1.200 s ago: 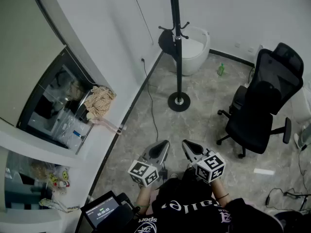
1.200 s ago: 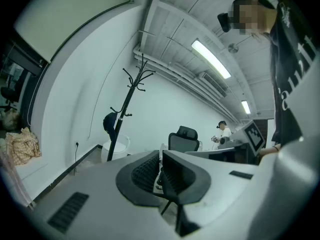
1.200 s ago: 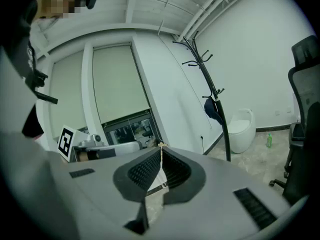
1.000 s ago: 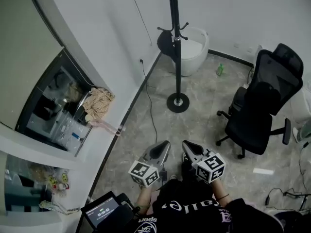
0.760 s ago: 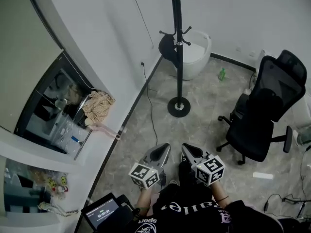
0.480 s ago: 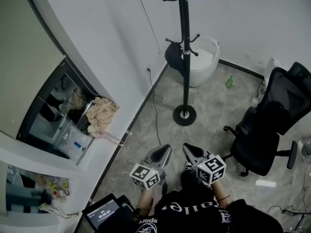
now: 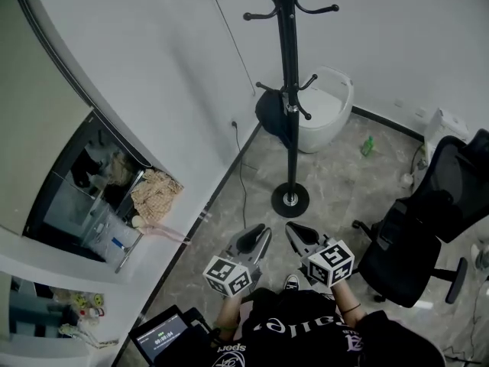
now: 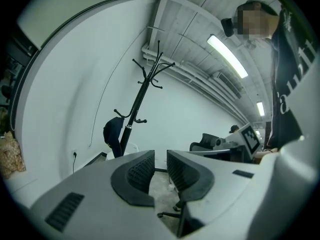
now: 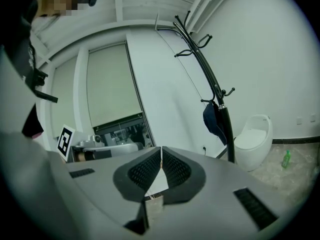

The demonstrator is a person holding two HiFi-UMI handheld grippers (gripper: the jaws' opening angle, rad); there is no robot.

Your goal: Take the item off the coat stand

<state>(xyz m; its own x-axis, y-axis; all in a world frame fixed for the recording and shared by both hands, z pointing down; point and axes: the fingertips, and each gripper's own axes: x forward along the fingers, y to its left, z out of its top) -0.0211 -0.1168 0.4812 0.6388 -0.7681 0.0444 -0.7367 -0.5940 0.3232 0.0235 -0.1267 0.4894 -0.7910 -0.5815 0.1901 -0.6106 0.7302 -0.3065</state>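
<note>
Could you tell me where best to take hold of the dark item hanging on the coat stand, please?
Pinch the dark item at its drooping lower body, coming from the left of the coat stand, the wall side. It hangs slack from a lower hook that curves upward, so that fabric is free, and it probably must be lifted off the tip.

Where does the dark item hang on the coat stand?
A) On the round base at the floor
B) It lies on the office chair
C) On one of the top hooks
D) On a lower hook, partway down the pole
D: the dark item hangs from a lower hook of the coat stand, well below the top hooks, which are bare.
</note>
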